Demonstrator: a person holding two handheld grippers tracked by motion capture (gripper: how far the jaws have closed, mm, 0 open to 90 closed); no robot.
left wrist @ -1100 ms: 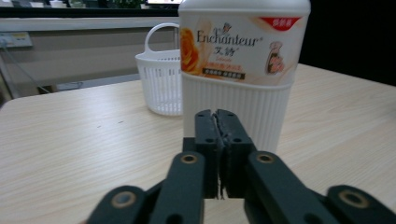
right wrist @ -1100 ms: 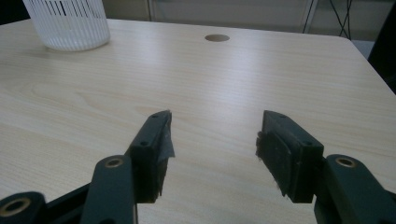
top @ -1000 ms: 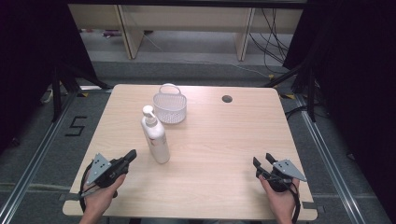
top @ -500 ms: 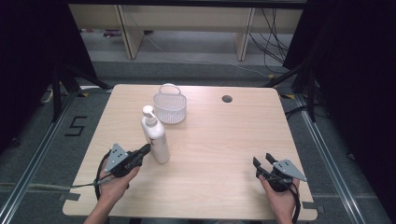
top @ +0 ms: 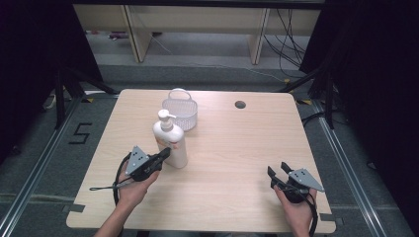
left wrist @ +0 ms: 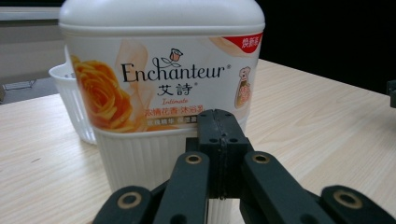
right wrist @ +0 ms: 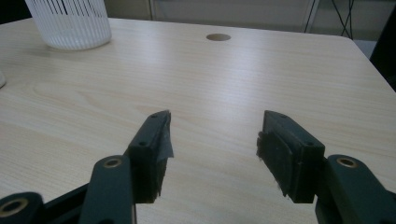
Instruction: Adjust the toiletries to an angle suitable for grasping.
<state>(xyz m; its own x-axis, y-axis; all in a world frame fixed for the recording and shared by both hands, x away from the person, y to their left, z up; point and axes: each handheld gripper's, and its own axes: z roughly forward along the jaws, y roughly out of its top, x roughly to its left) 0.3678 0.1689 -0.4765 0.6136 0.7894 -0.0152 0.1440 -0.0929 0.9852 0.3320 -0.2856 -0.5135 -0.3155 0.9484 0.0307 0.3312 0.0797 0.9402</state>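
A white pump bottle (top: 170, 140) with an orange rose label stands upright on the table (top: 237, 148), in front of a white plastic basket (top: 182, 112). My left gripper (top: 165, 152) is shut, nothing between its jaws, and its tip is right at the bottle's lower left side. In the left gripper view the bottle (left wrist: 159, 93) looms just past my closed jaws (left wrist: 218, 126); touching or not, I cannot tell. My right gripper (top: 277, 169) rests open near the table's front right. In the right gripper view its jaws (right wrist: 212, 140) stand wide apart over bare wood.
A round cable hole (top: 240, 104) sits in the table's far right part. The basket (right wrist: 70, 23) shows at the far left of the right gripper view. Shelving and cables lie on the floor beyond the table's far edge. Dark curtains flank both sides.
My left hand has moved right and forward across the table, bringing the shut gripper up to the bottle. The right gripper has kept still.
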